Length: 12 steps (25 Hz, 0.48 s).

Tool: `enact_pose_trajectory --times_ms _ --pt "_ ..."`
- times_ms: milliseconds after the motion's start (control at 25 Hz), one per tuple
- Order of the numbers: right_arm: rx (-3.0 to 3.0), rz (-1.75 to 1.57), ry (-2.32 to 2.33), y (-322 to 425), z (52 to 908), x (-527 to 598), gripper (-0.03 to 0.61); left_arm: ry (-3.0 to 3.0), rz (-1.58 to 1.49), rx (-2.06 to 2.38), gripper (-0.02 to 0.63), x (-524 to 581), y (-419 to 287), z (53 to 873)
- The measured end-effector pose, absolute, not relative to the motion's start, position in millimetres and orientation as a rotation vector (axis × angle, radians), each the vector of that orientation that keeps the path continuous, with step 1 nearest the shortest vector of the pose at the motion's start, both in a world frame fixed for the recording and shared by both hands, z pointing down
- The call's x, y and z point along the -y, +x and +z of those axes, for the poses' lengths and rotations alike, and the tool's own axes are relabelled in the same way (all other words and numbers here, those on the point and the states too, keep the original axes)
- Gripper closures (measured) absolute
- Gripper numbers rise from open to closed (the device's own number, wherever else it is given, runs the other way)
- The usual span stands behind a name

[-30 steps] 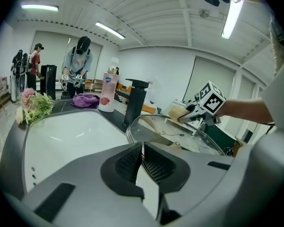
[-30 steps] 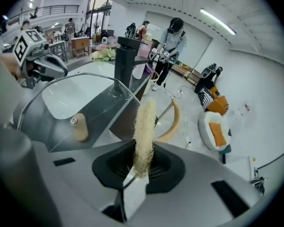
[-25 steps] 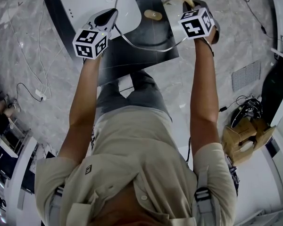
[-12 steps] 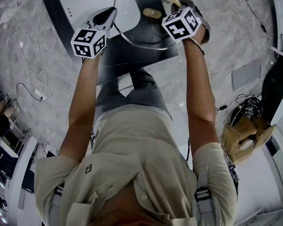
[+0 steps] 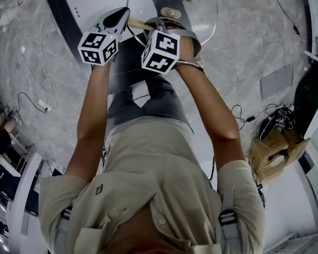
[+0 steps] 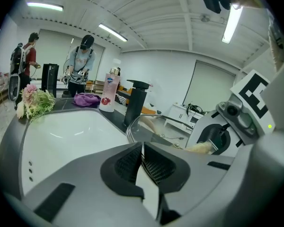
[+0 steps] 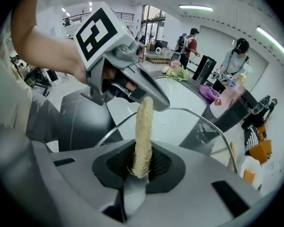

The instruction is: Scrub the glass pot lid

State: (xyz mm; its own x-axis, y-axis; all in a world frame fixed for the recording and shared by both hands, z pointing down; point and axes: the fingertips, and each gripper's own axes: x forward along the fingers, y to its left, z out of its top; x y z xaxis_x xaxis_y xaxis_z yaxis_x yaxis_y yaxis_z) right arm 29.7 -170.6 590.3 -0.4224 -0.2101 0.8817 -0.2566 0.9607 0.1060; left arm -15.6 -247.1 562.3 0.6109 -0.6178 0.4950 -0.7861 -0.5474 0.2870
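With the left gripper (image 6: 142, 157) clamping the glass lid (image 7: 189, 126) at 9 o'clock, the right gripper (image 7: 142, 167), squeezing the loofah (image 7: 143, 131), should be rubbing overlapping strokes.

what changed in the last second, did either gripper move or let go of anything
The right gripper, shut on the loofah scrubber, swept to the person's left across the glass pot lid and ended close beside the left gripper. Nothing was picked up or let go. The left gripper stayed roughly where it was, clamped on the lid's rim.
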Motion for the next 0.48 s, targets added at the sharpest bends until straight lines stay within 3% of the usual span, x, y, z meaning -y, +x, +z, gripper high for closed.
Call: enact_pose_trajectory --times_ms 480 --pt "2.029 0.097 0.304 25.0 588.6 162.0 0.526 2.358 0.468 1.111 0.586 245.1 -17.1 563.8"
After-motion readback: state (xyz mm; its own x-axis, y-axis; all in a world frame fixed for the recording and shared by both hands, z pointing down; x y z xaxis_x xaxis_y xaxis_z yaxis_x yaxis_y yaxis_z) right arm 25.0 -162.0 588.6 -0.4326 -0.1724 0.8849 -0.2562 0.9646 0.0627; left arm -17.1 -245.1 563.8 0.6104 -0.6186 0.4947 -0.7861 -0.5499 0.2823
